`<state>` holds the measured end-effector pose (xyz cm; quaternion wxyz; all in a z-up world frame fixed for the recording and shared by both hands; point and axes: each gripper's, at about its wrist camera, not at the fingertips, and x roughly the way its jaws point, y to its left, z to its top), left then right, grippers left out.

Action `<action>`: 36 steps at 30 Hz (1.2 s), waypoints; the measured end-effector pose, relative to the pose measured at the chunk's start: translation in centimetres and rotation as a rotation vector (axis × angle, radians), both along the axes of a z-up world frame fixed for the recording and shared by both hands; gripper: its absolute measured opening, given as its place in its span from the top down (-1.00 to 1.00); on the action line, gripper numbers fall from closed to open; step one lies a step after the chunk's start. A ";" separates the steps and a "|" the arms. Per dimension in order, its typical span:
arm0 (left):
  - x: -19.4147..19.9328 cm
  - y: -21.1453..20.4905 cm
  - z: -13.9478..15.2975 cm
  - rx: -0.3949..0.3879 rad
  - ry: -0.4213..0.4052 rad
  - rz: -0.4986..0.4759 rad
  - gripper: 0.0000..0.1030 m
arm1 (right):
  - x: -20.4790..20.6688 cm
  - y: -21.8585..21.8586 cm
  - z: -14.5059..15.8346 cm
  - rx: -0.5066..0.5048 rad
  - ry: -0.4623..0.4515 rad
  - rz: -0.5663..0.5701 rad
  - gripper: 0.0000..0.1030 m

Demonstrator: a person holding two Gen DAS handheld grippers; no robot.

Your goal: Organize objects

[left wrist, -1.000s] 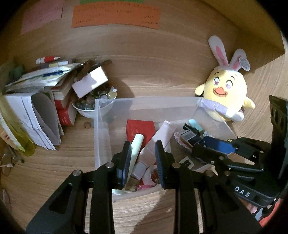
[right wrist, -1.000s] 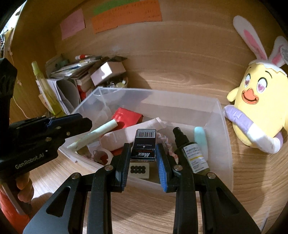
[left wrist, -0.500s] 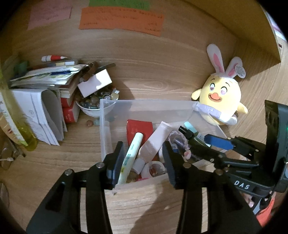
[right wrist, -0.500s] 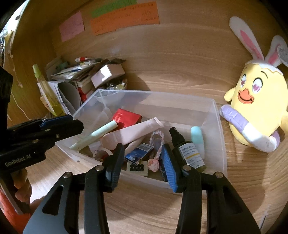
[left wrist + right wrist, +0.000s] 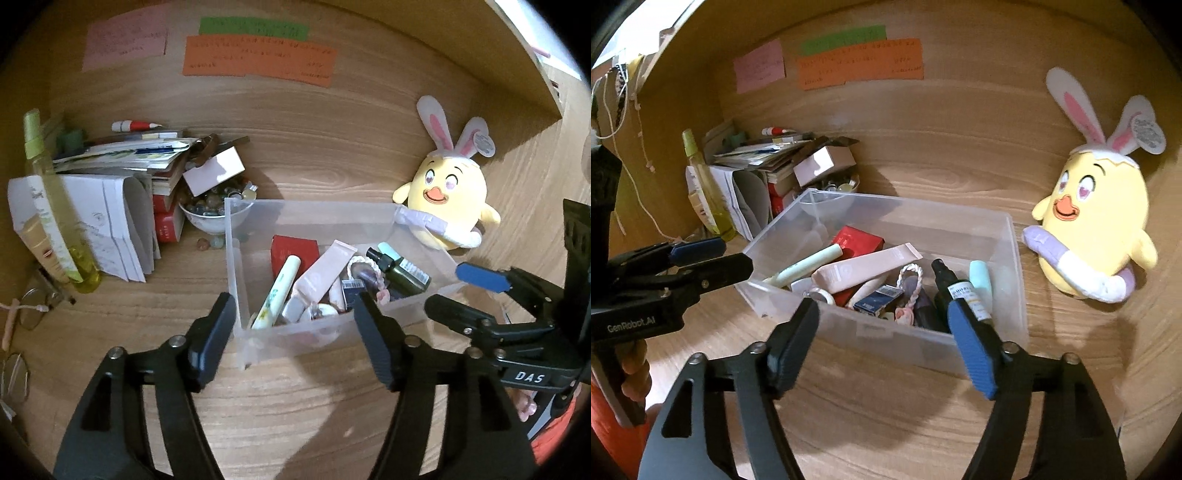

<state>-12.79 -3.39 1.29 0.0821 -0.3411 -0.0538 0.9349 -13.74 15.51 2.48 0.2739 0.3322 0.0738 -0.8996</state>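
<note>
— Both grippers have backed away from the clear plastic bin [image 5: 314, 218] since a second ago, and the small black box marked "Max" that stood between the right gripper's pads then now lies among the clutter inside the bin [image 5: 879, 300].

— And the jaws?

— The left gripper [image 5: 295, 332] has just been opening; its jaws stand wide, pads on either side of the bin's near corner without pressing on it, nothing held. The right gripper [image 5: 882, 341] has likewise just been opening, black pad on one side, blue pad on the other, empty, hanging in front of the bin's near wall.

— What is in the bin?

— A pale green tube [image 5: 279, 291] leaning toward the near corner, a pink tube [image 5: 864, 267] lying across the middle, a red box [image 5: 858, 240] behind them, a dark green bottle [image 5: 955, 291] with a black cap, a mint cylinder [image 5: 980, 282] just beside it, and a white cord loop [image 5: 910, 282]. Smaller bits underneath I cannot make out.

— Around it?

— A yellow chick plush with rabbit ears [image 5: 1097, 221] sits beside the bin's right wall. On the other side, a bowl of stones [image 5: 214, 210] touches the far left corner, with a stack of papers and books [image 5: 122, 177] and a yellow-green spray bottle [image 5: 51, 206] further left. Coloured notes [image 5: 258, 59] are stuck on the wooden back panel.
</note>
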 end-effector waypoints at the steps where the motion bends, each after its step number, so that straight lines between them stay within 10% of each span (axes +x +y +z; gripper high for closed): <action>1: 0.3 0.1 0.0 -0.005 0.004 0.001 -0.42 | 0.3 0.2 0.1 -0.001 0.004 -0.003 -0.51; 10: 2.7 1.1 0.3 -0.058 0.037 -0.005 -0.87 | 2.7 1.4 0.9 -0.005 0.036 -0.016 -0.67; 36: 5.6 1.7 -1.4 -0.058 0.047 0.012 -0.92 | 6.1 2.6 0.0 -0.011 0.045 -0.038 -0.96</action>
